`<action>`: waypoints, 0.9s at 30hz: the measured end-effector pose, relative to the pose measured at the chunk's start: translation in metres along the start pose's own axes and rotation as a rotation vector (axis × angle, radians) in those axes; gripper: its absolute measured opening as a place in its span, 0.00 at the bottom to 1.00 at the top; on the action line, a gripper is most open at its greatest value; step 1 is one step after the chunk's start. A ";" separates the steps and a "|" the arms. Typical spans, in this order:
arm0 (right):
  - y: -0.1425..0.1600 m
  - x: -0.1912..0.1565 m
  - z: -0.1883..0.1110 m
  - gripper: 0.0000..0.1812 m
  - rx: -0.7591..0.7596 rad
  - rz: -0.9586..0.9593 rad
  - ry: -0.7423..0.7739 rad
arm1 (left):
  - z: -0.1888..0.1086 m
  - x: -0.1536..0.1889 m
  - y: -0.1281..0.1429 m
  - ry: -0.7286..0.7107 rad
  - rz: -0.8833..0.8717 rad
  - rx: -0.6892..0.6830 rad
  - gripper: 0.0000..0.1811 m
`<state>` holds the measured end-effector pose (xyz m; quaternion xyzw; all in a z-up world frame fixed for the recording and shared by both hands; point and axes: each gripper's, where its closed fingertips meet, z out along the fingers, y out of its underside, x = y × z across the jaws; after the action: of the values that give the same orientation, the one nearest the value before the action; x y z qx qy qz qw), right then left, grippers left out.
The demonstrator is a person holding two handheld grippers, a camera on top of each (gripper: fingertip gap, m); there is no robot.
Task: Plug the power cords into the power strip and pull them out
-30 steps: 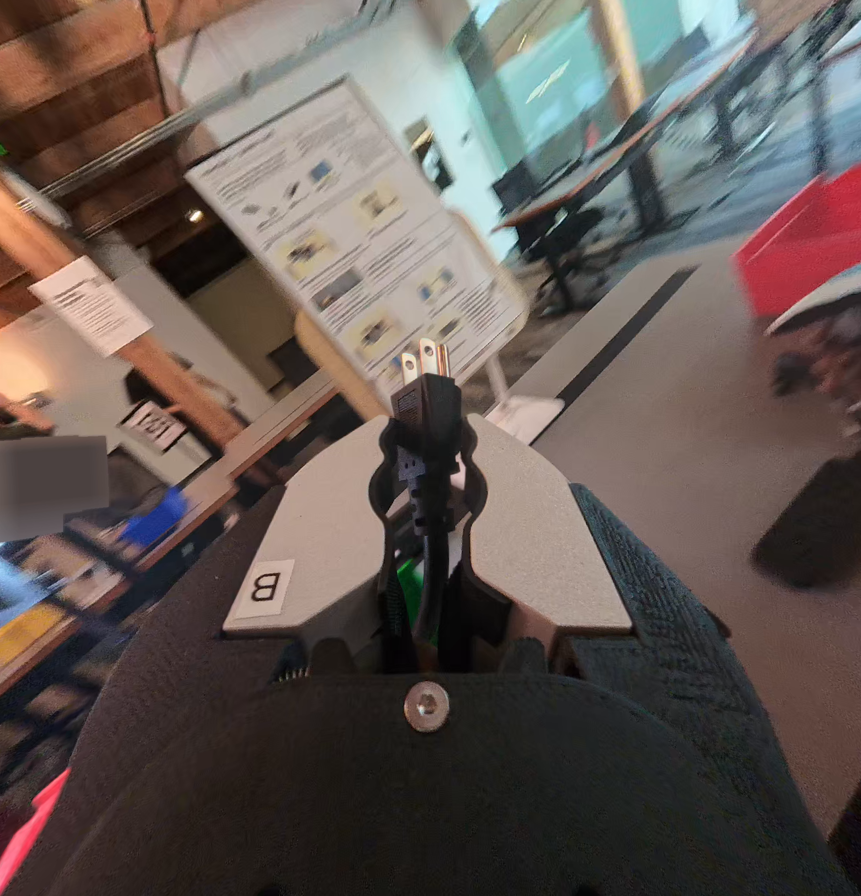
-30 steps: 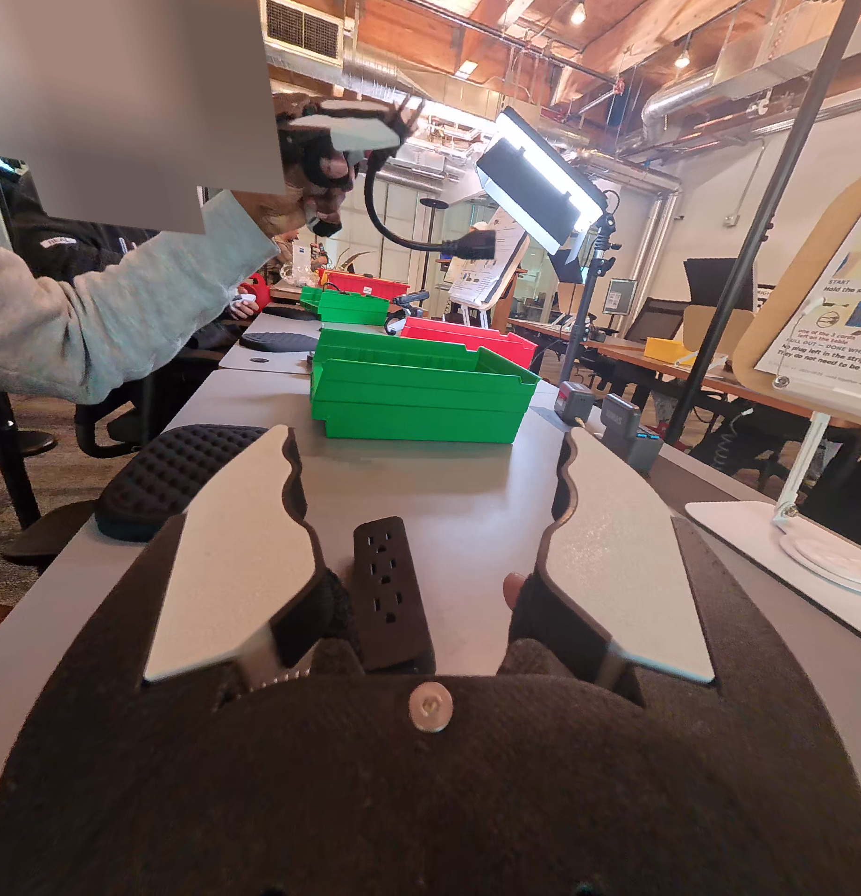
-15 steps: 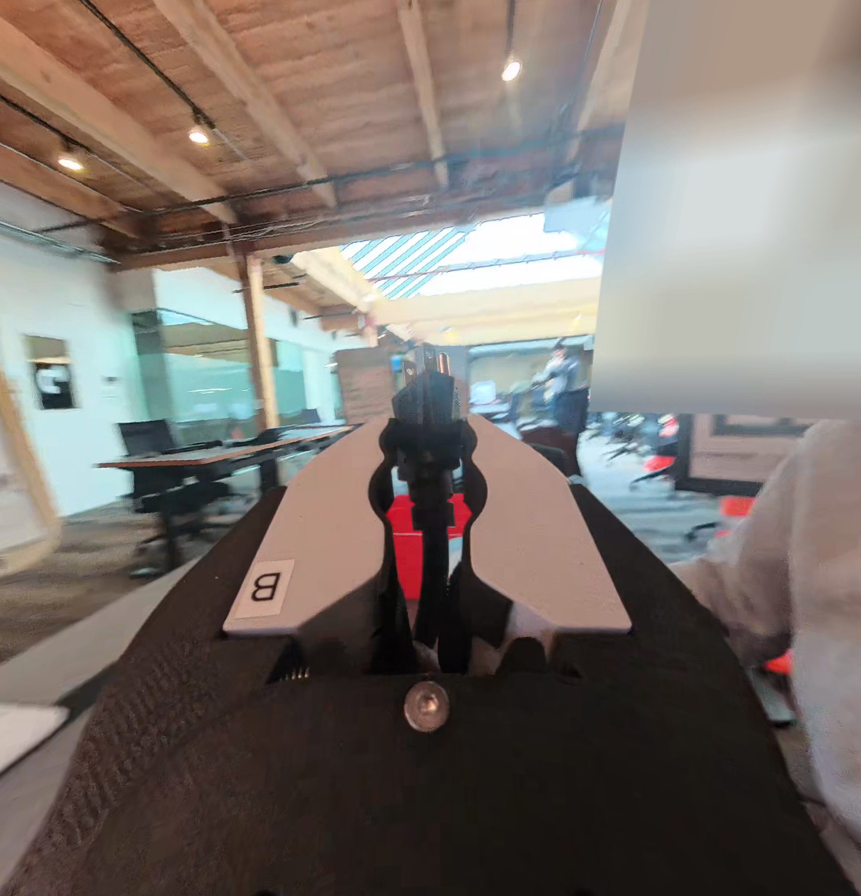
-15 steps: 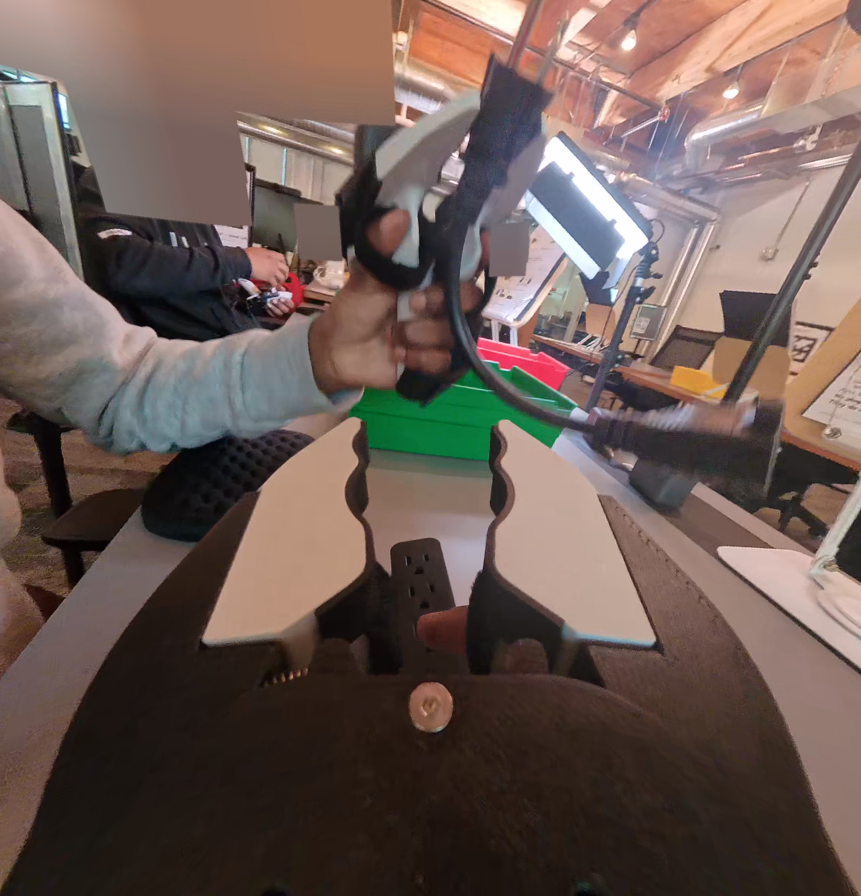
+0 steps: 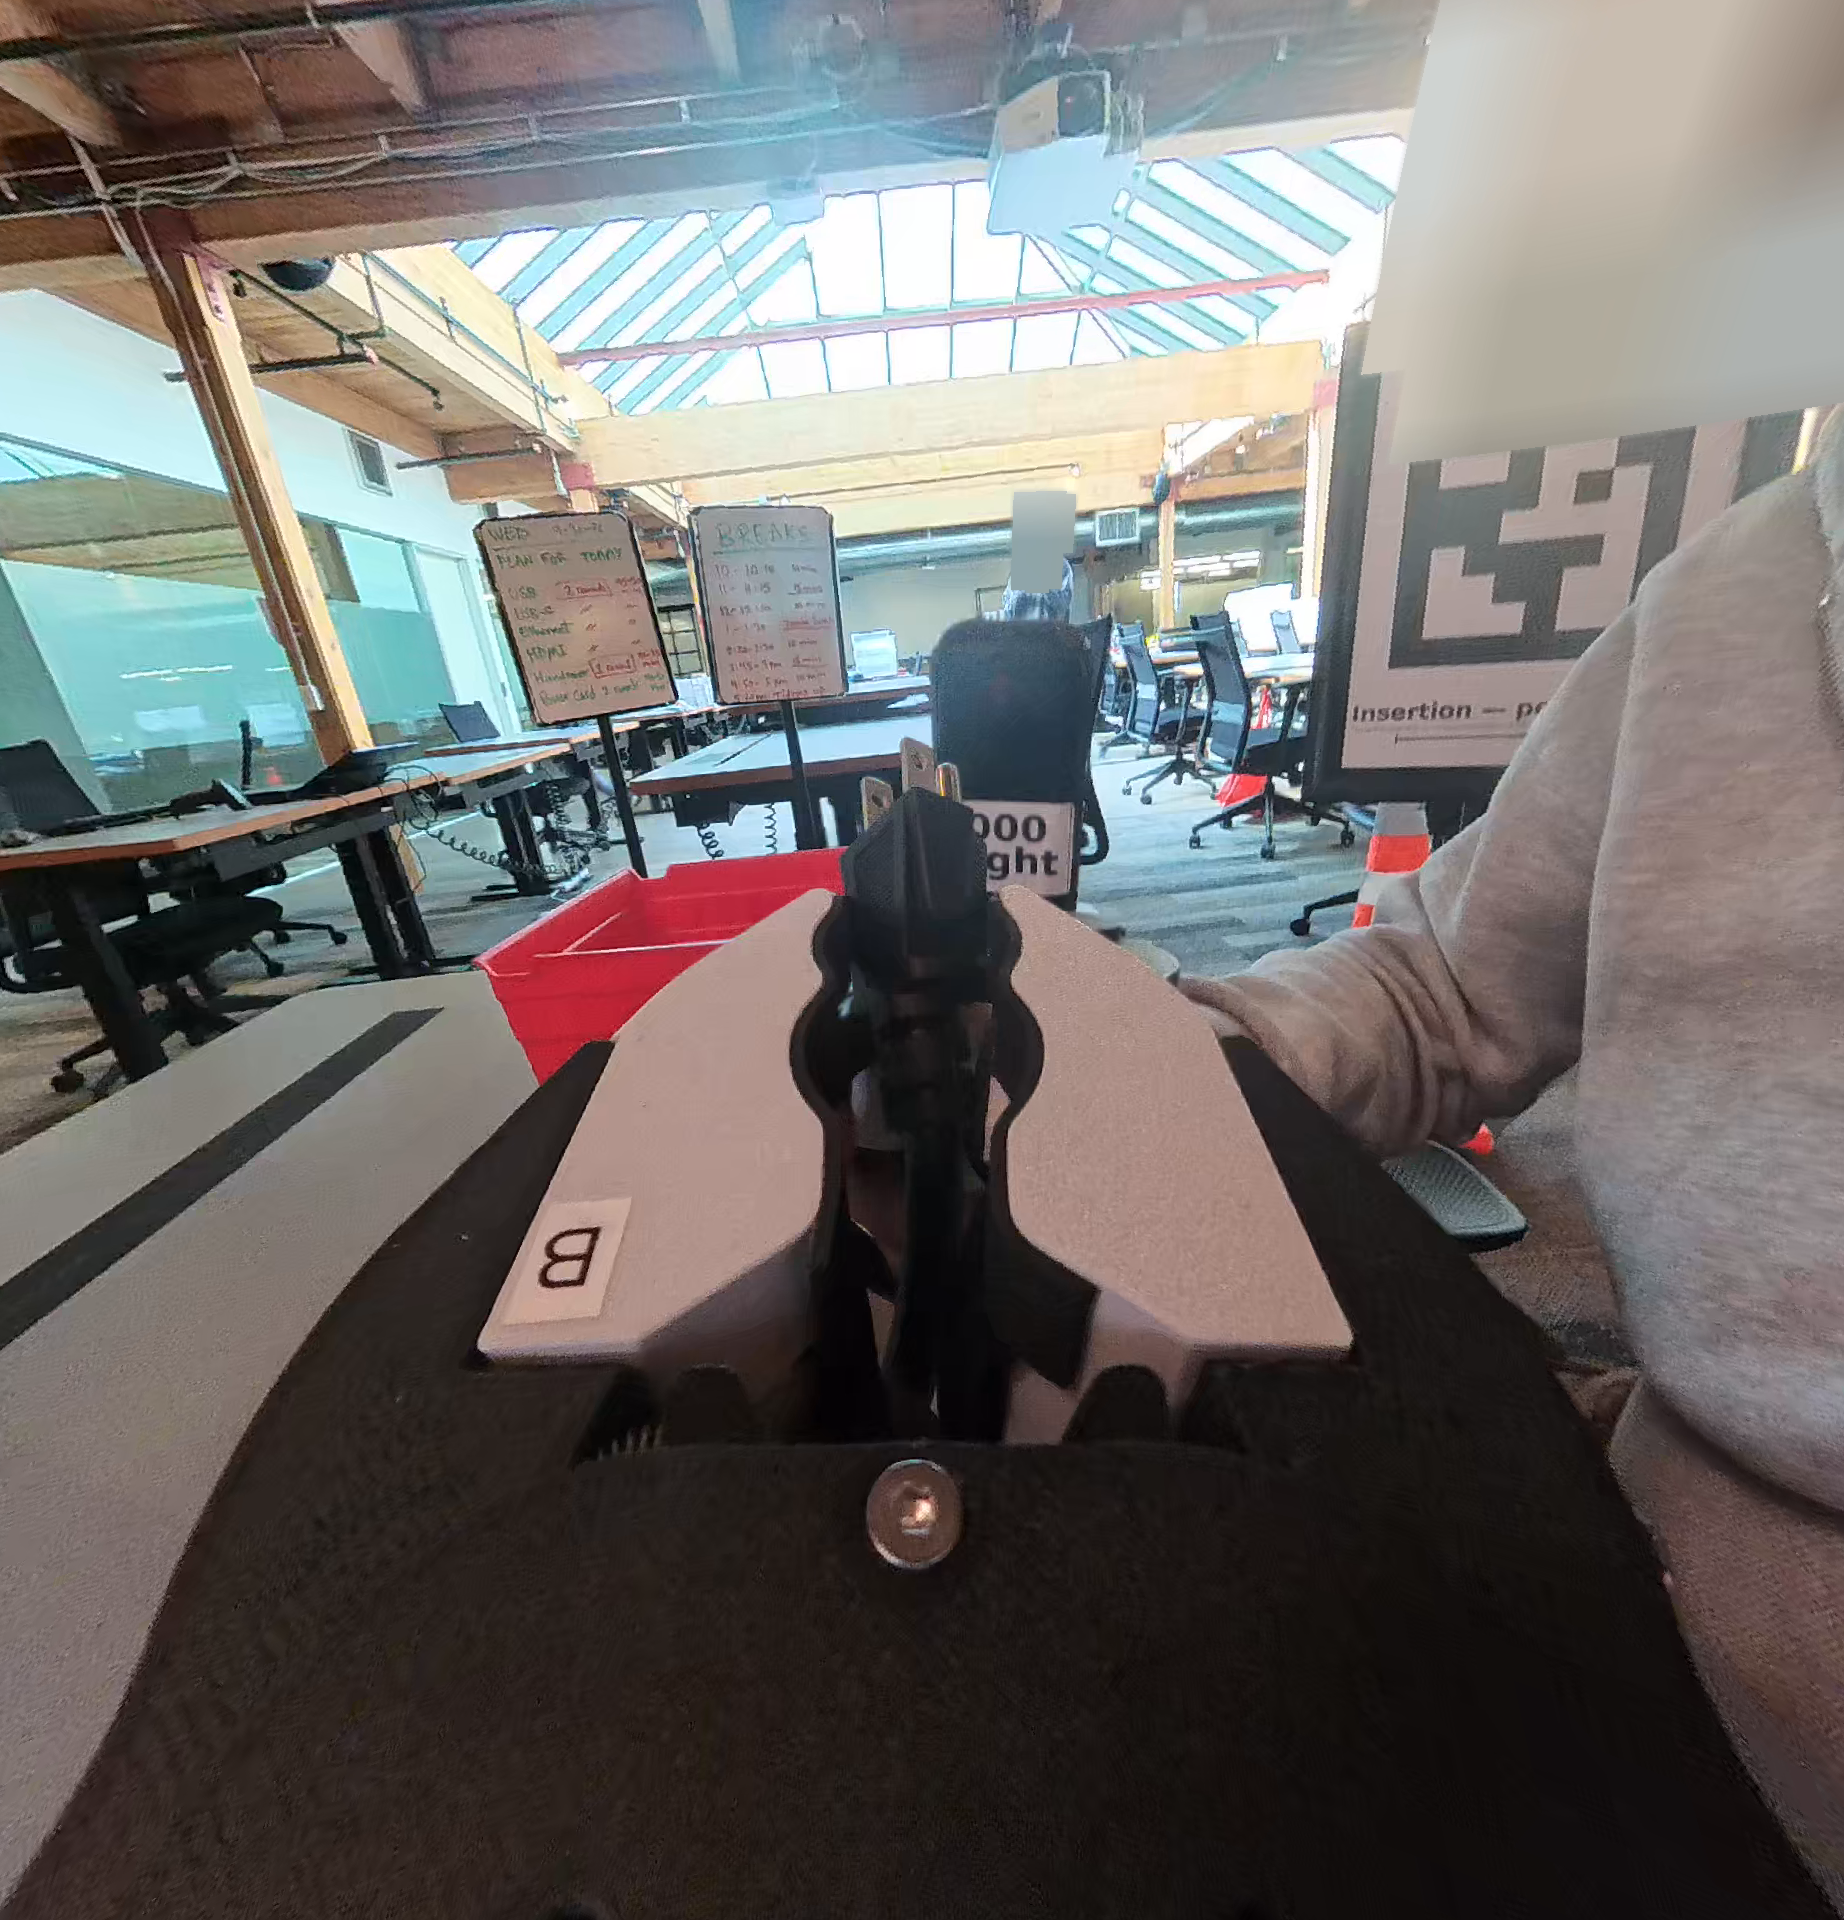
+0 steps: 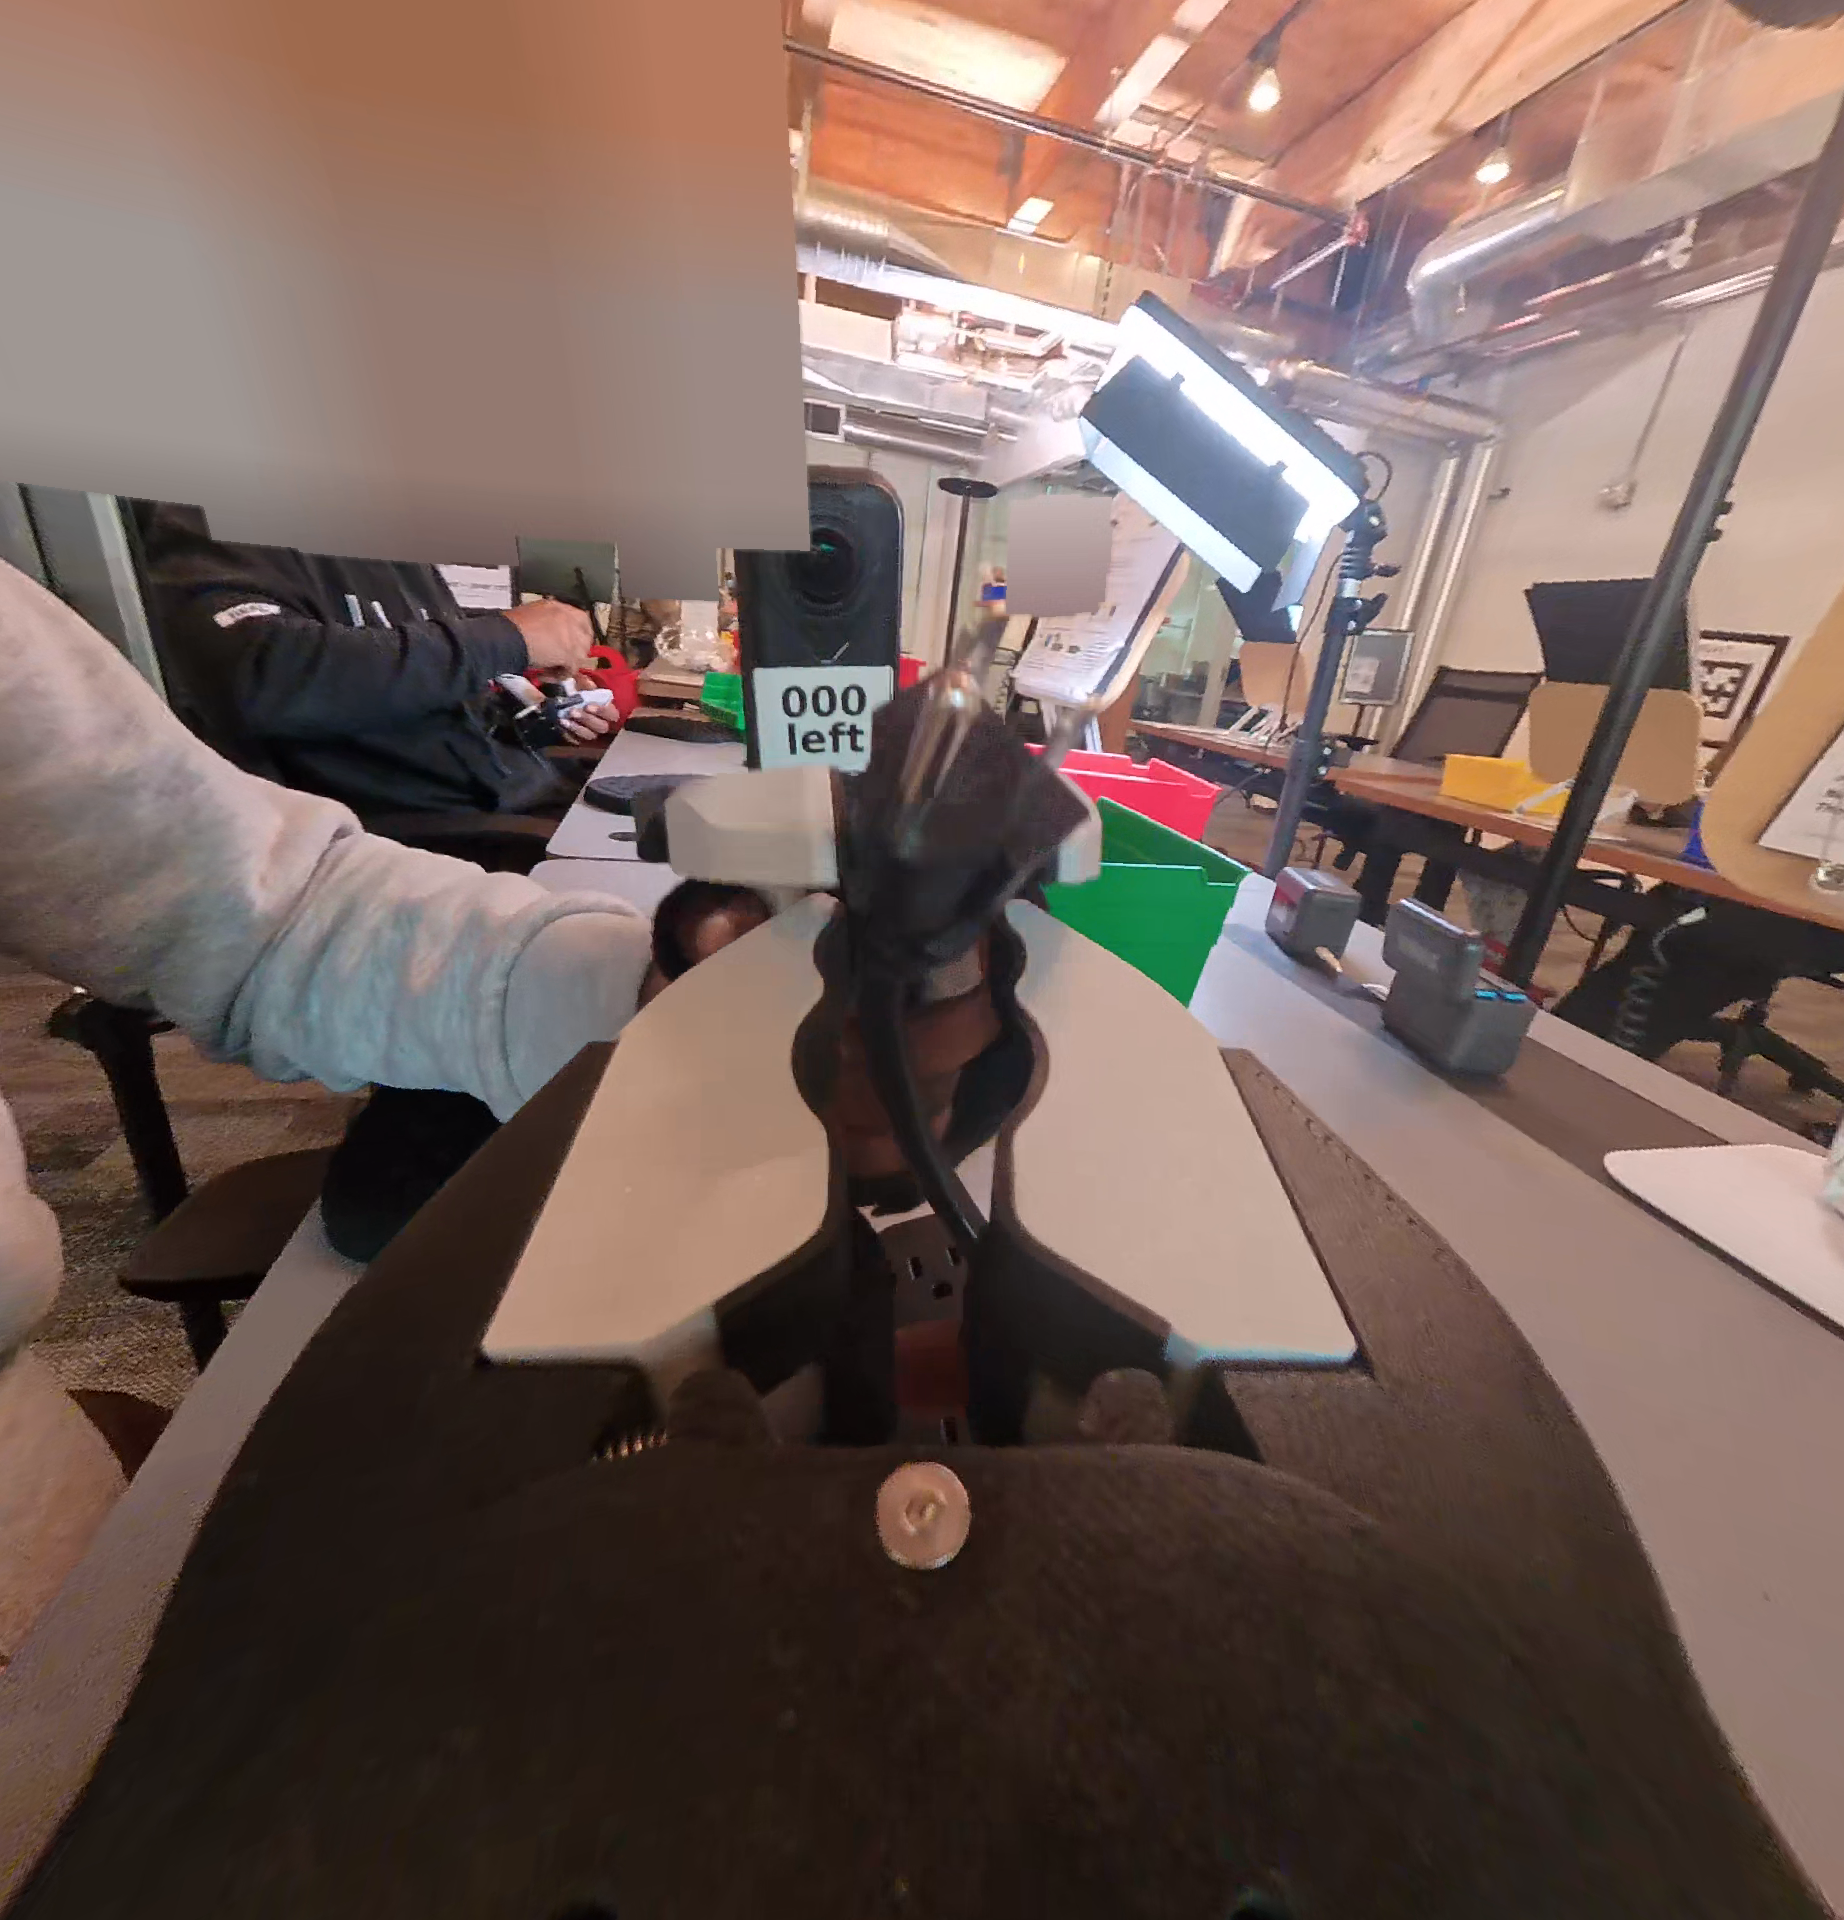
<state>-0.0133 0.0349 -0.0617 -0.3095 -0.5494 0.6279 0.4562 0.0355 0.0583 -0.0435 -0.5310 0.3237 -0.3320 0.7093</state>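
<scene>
Two grippers, logged left to right. Left gripper: I have it clamped on the black plug, prongs pointing away along the fingers, cord trailing back between them. Right gripper: fingers drawn in close around the power strip, which lies low between them, long axis running near to far; firm grip I cannot tell. The plug hangs just above and beyond the strip, prongs tilted up, so it must turn down toward the sockets.
</scene>
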 end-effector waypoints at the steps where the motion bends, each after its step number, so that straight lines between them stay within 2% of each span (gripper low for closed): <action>1: 0.002 -0.001 0.001 0.14 -0.011 0.006 -0.002 | 0.001 0.001 0.003 -0.006 0.018 -0.005 0.13; 5: 0.009 0.005 0.001 0.13 -0.059 -0.014 0.039 | 0.003 -0.004 0.009 -0.057 0.046 -0.033 0.13; 7: 0.012 0.016 -0.001 0.13 -0.087 -0.022 0.107 | 0.004 -0.012 0.014 -0.115 0.069 -0.077 0.14; 10: 0.013 0.034 -0.010 0.12 -0.112 -0.070 0.219 | -0.003 -0.024 0.017 -0.223 0.184 -0.125 0.21; 13: 0.013 0.052 -0.020 0.09 -0.155 -0.155 0.333 | -0.009 -0.029 0.008 -0.283 0.295 -0.136 0.22; 17: 0.017 0.064 -0.026 0.09 -0.264 -0.330 0.446 | 0.000 -0.024 0.008 -0.335 0.489 -0.248 0.23; 21: 0.025 0.065 -0.024 0.09 -0.344 -0.411 0.471 | 0.009 -0.028 0.025 -0.389 0.643 -0.391 0.23; 26: 0.034 0.054 -0.017 0.09 -0.406 -0.511 0.420 | 0.007 -0.026 0.028 -0.356 0.636 -0.427 0.22; 27: 0.036 0.053 -0.016 0.09 -0.413 -0.513 0.408 | 0.006 -0.023 0.031 -0.328 0.633 -0.444 0.18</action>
<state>-0.0279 0.0907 -0.0937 -0.3660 -0.6218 0.2948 0.6265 0.0315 0.0872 -0.0693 -0.5910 0.4173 0.0692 0.6869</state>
